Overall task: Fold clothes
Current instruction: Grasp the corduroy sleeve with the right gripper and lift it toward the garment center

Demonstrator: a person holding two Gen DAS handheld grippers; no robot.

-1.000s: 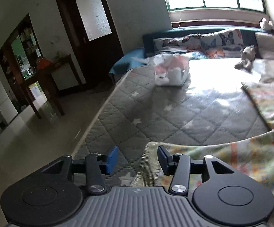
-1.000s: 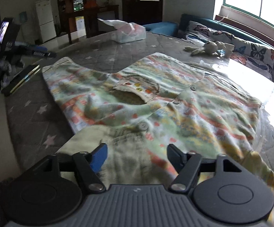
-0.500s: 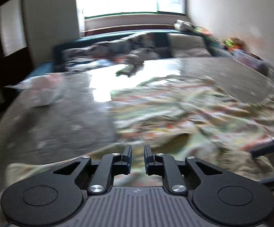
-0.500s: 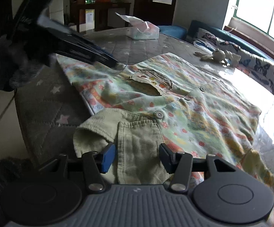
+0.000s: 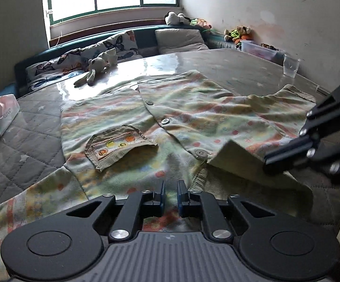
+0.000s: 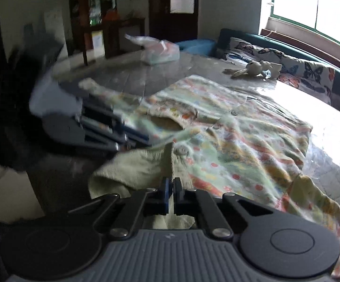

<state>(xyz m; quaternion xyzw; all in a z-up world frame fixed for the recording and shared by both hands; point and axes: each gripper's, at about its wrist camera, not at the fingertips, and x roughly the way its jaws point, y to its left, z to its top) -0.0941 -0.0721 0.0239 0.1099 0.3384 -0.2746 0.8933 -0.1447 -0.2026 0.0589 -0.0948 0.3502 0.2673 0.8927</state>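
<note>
Since a second before, my left tongs had swung round from the bed's edge to face the window and closed to a narrow gap over the pale green, orange-dotted button-front baby top, though I could not tell whether they pinched cloth. My right tongs had shut on the top's ribbed green collar edge, lifting it slightly. That top lay spread, buttons up, on the grey quilted star-print mattress, with its corduroy pocket at eleven o'clock from my left tongs. To fold well, I judged both grips should rise together, keep the near edge taut, and carry it evenly toward twelve o'clock.
</note>
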